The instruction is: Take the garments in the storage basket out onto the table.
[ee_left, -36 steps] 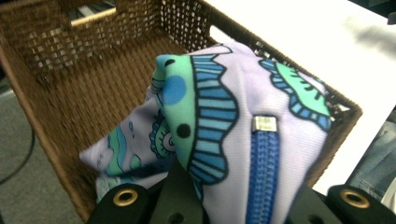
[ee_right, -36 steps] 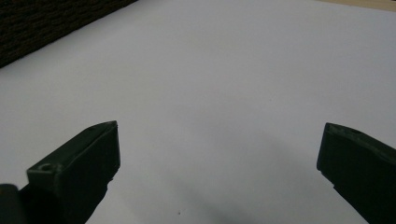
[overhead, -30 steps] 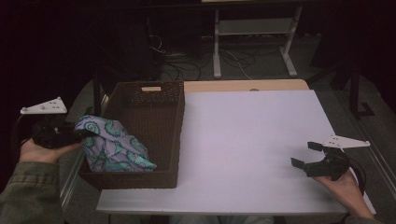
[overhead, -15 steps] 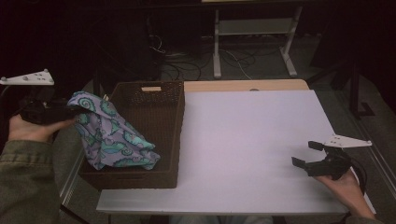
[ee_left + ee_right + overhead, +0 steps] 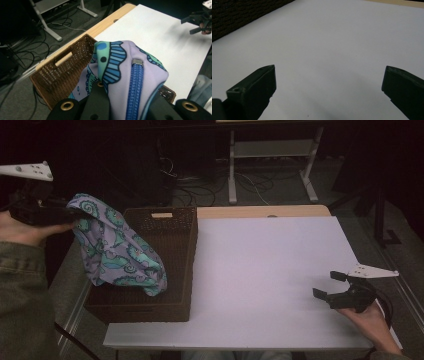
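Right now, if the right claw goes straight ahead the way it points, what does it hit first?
Probably nothing soon: the right claw is open, pointing left across bare white table. The basket is first in line, though depth is unclear.

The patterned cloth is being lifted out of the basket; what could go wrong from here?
1. The patterned cloth hangs with its lower end inside the wicker basket; it may snag the weave and drag the basket.
2. The left gripper pinches one bunched end, so the cloth could slip free.

White tabletop [image 5: 270, 270], tangled floor cables [image 5: 200, 182], white metal stand legs [image 5: 270, 170].
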Demonstrator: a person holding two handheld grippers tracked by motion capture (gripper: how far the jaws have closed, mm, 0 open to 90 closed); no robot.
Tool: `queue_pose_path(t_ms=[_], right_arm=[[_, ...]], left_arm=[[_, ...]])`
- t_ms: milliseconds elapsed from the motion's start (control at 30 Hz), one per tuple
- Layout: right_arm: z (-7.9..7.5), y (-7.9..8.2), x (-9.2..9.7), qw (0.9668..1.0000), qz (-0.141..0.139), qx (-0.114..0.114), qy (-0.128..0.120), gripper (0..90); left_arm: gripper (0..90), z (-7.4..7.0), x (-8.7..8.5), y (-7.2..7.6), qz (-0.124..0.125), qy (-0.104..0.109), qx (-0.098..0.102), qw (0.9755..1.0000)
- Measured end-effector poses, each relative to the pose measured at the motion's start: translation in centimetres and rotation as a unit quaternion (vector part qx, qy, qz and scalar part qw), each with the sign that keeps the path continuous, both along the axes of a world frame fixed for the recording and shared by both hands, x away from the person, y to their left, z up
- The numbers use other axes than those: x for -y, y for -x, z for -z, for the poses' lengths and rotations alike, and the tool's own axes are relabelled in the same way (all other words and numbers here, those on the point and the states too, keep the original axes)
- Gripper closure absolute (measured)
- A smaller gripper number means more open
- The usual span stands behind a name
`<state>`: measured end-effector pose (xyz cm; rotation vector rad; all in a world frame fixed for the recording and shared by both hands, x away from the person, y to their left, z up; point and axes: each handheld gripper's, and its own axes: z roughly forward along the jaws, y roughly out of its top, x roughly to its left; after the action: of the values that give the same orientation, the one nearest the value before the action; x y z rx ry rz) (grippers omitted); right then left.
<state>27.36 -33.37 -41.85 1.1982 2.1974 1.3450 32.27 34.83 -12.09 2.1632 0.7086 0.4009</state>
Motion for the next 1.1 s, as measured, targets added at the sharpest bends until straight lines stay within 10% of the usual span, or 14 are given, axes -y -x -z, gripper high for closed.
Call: queue_pose_path(t_ms=[600, 1100], right_arm=[[-0.1, 0.1, 0.1, 1.0000, -0.002, 0.002, -0.002, 0.0], [-0.2, 0.3, 0.1, 0.9999, -0.007, 0.008, -0.009, 0.0]], left_arm=[[86.4, -5.1, 2.2, -3.3, 0.056, -0.041, -0.014, 0.9975], [86.3, -10.5, 5.2, -3.3, 0.075, -0.064, 0.003, 0.9952]])
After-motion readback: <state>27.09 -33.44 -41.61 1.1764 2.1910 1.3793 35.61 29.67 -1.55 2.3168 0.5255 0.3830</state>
